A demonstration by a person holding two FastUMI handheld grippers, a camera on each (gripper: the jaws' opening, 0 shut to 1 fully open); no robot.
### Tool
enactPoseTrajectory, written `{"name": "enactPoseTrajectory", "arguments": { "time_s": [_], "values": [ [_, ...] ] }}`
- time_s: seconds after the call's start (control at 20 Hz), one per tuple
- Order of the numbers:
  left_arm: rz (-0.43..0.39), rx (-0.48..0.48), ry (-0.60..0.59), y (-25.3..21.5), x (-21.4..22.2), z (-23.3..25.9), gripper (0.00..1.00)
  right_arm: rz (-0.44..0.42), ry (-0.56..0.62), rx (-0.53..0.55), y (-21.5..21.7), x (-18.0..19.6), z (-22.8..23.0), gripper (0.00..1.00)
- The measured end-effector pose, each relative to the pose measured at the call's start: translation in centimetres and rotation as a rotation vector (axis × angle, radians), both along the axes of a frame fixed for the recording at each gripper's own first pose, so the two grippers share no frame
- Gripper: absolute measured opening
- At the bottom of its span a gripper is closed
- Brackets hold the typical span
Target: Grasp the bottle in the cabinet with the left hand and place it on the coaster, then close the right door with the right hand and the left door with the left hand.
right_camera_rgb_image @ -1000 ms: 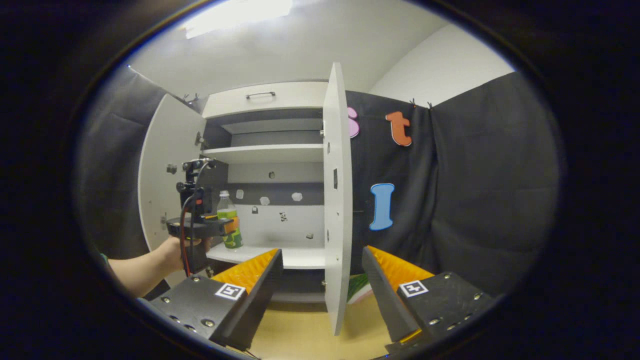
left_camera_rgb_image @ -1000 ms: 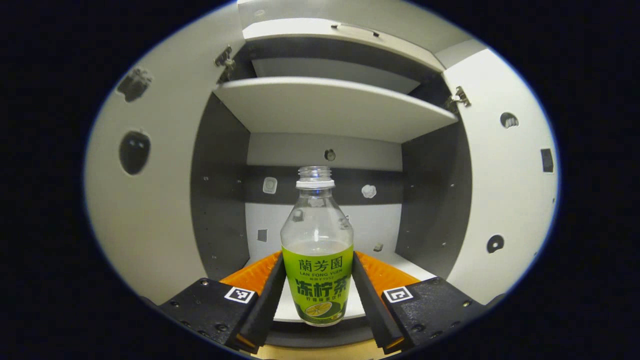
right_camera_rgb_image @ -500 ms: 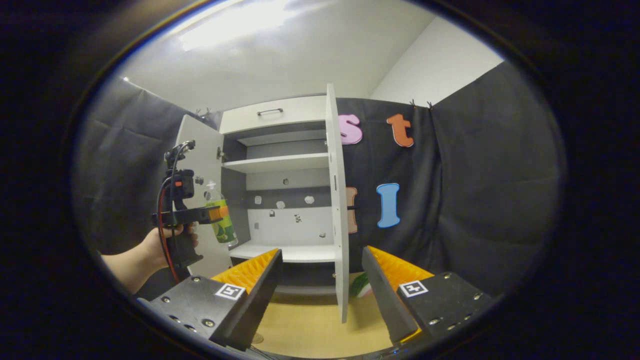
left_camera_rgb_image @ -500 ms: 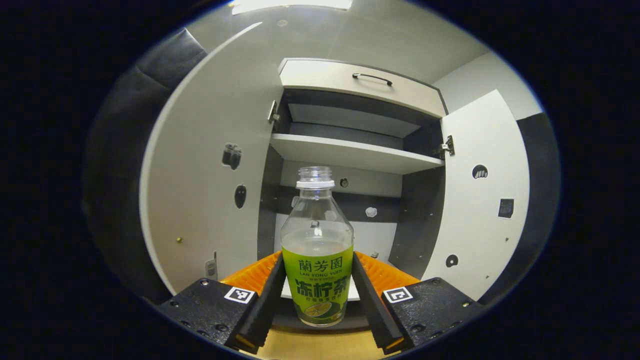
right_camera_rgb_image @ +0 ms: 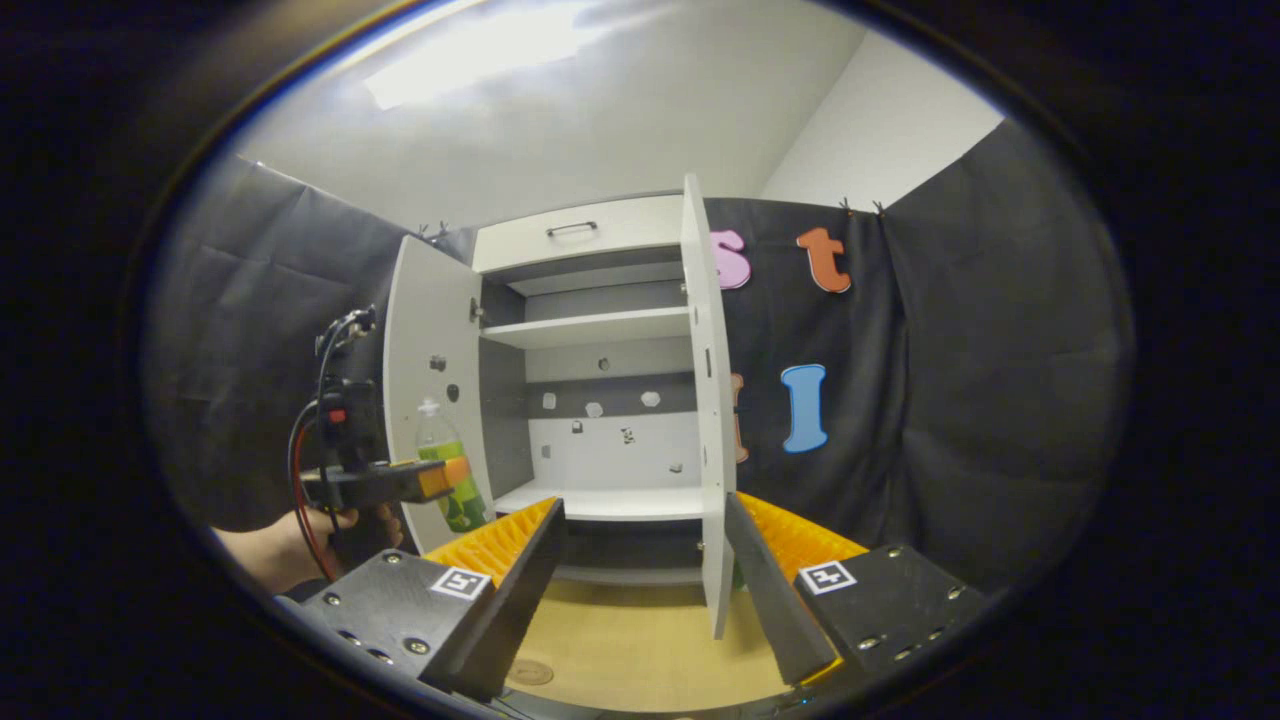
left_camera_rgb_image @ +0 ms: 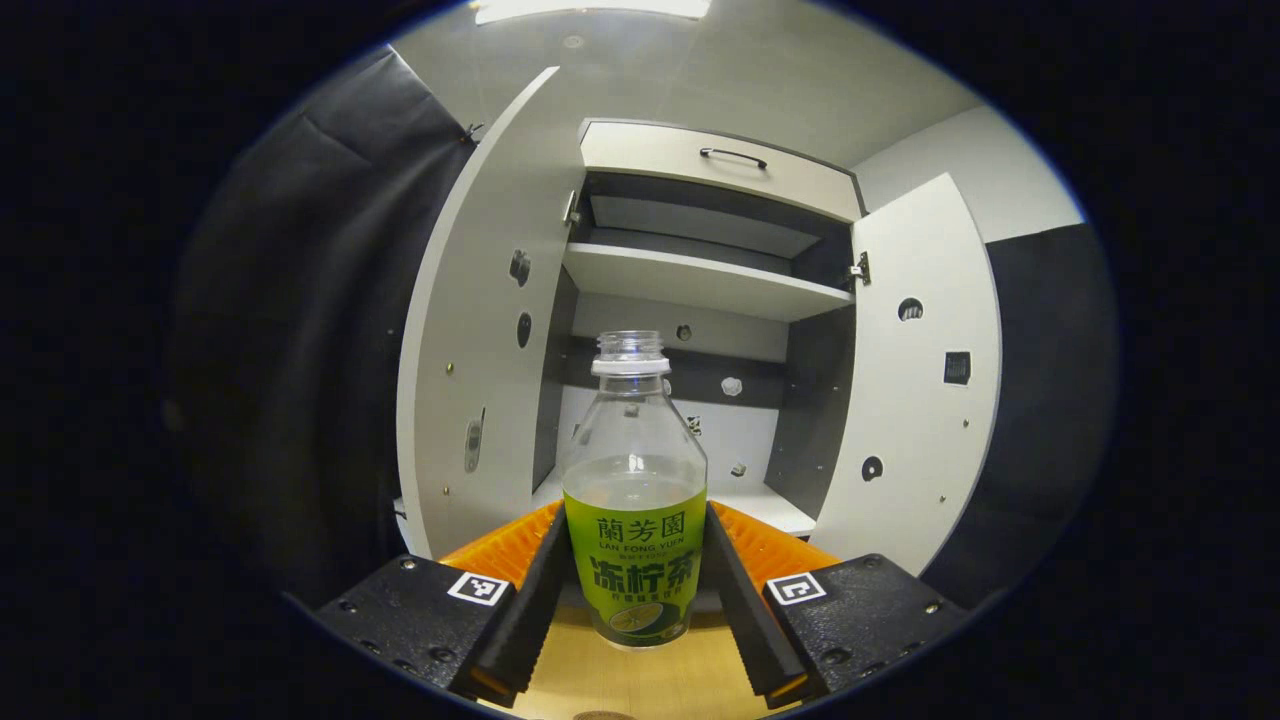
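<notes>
The left gripper (left_camera_rgb_image: 636, 580) is clamped on the bottle (left_camera_rgb_image: 635, 500), one finger pressed against each side of its labelled lower body, so the bottle stands upright between the fingers with its uncapped neck rising above them and its base just past the fingertips' lower edge. It hangs clear of the cabinet (left_camera_rgb_image: 700, 290), over the wooden tabletop (left_camera_rgb_image: 640, 680), with the lower shelf (left_camera_rgb_image: 770, 505) beyond the fingertips and both doors open to either side. In the right gripper view the same bottle (right_camera_rgb_image: 450, 470) sits in the left gripper (right_camera_rgb_image: 440, 480), held by a hand (right_camera_rgb_image: 290, 550) out in front of the left door (right_camera_rgb_image: 430, 380). The right gripper (right_camera_rgb_image: 640, 570) has its fingers spread apart with nothing between them, and the edge of the right door (right_camera_rgb_image: 712, 420) stands just ahead of the gap, nearer the right-hand finger. The step in hand looks like the carry from cabinet to coaster. A small round disc, probably the coaster (right_camera_rgb_image: 528, 672), lies on the tabletop below the right gripper's left finger. The next move calls for lowering the bottle upright onto that disc and centring its base before the fingers let go, since it is uncapped and part full
</notes>
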State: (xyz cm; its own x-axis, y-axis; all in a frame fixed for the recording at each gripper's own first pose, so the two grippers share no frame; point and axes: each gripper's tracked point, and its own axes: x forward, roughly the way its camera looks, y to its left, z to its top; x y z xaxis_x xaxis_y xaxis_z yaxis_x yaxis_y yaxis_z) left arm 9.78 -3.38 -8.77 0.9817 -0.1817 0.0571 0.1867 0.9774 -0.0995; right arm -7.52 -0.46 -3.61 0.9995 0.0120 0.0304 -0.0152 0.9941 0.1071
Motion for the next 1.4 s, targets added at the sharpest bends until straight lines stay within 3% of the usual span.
{"name": "enactPoseTrajectory", "arguments": {
  "time_s": [0.15,0.4,0.6,0.65,0.7,0.8,1.05,1.4],
  "values": [
    [-0.040,0.021,-0.014,-1.1,-0.9,-4.4,0.79,-0.009,0.016,-0.012,0.4,0.9,-1.0,0.96],
    [-0.119,0.029,0.111,-1.3,-2.7,-15.3,0.80,-0.032,0.035,0.027,1.2,3.0,-2.1,0.96],
    [-0.154,0.125,0.132,-1.1,-3.6,-22.7,0.80,0.002,0.031,0.068,2.7,5.2,-2.0,0.99],
    [-0.177,0.130,0.146,-1.5,-3.9,-24.4,0.80,0.008,0.035,0.058,2.9,5.9,-2.3,0.94],
    [-0.203,0.127,0.147,-1.8,-4.3,-25.7,0.80,0.009,0.036,0.045,3.1,6.6,-2.4,0.97],
    [-0.251,0.130,0.140,-2.5,-4.9,-27.9,0.80,0.010,0.043,0.034,3.4,8.1,-2.8,0.94],
    [-0.335,0.214,0.136,-3.1,-5.7,-31.5,0.81,0.050,0.063,-0.007,4.6,10.3,-4.7,0.97],
    [-0.372,0.224,0.159,-2.3,-5.1,-34.1,0.81,0.049,0.155,-0.039,3.9,13.7,-9.3,0.94]
  ]
}}
